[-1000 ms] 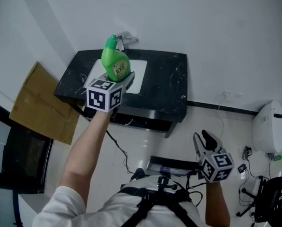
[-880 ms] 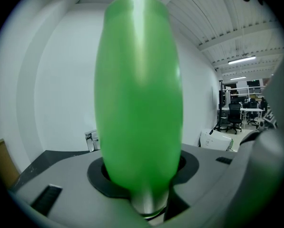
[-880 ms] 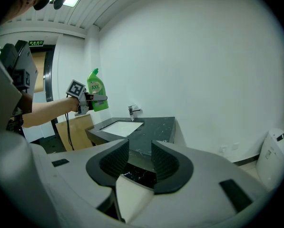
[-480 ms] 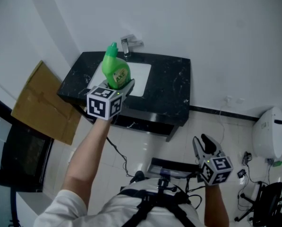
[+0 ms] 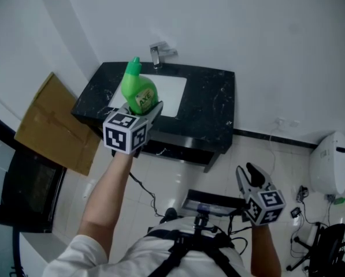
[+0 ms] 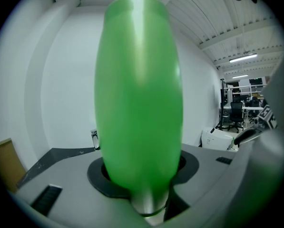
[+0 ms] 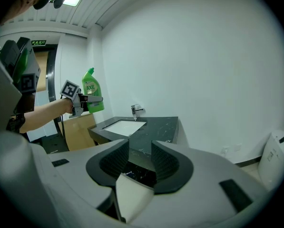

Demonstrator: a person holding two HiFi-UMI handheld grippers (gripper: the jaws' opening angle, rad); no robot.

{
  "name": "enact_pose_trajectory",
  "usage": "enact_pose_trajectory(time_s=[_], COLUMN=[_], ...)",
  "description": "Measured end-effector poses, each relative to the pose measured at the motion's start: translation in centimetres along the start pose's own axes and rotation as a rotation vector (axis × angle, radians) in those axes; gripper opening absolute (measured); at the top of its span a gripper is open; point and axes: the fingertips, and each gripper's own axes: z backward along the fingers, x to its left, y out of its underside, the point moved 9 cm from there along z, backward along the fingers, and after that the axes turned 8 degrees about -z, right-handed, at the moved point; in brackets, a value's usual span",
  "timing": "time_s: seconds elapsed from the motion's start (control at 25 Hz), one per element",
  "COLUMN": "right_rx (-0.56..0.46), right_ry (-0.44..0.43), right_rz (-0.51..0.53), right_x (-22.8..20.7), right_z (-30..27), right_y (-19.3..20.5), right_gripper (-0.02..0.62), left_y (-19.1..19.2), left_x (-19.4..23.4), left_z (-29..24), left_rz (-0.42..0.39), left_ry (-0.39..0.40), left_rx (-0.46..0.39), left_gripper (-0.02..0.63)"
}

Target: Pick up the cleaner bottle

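Evidently the pick-up is already made: the cleaner bottle (image 5: 138, 92) is clamped in the left hand-held gripper (image 5: 144, 105), whose jaws stand fairly wide because they close on the bottle's broad lower body. Over the last second the bottle has drifted a short way level, away from the tap (image 5: 159, 53) and to the tap's near left in the head view, with no visible tilt. In my judgement this means the lift is complete and the bottle is being carried off, not set back. It stands upright, cap uppermost, wholly clear of the black table (image 5: 210, 105) that bears the tap; the right gripper view confirms open air beneath it, well left of the tap. The left gripper view is almost filled by the green body seated between the jaws. The right hand-held gripper (image 5: 250, 175) hangs low, well apart from the tap on its near right, jaws parted with nothing between them and no part in the grasp.
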Motion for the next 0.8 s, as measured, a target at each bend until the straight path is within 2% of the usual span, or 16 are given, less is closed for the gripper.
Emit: enact_pose_trajectory(time_s=[0.8], right_rx=[0.015], right_ry=[-0.024], right_rz=[0.013], right_x=[0.0], right_z=[-0.6], right_y=[0.1], right_gripper=[0.14], left_y=[0.9], left_x=[-1.1], left_z=[2.9], left_rz=[0.002], left_ry=[0.0], left_rx=[-0.003], left_gripper=[0.176])
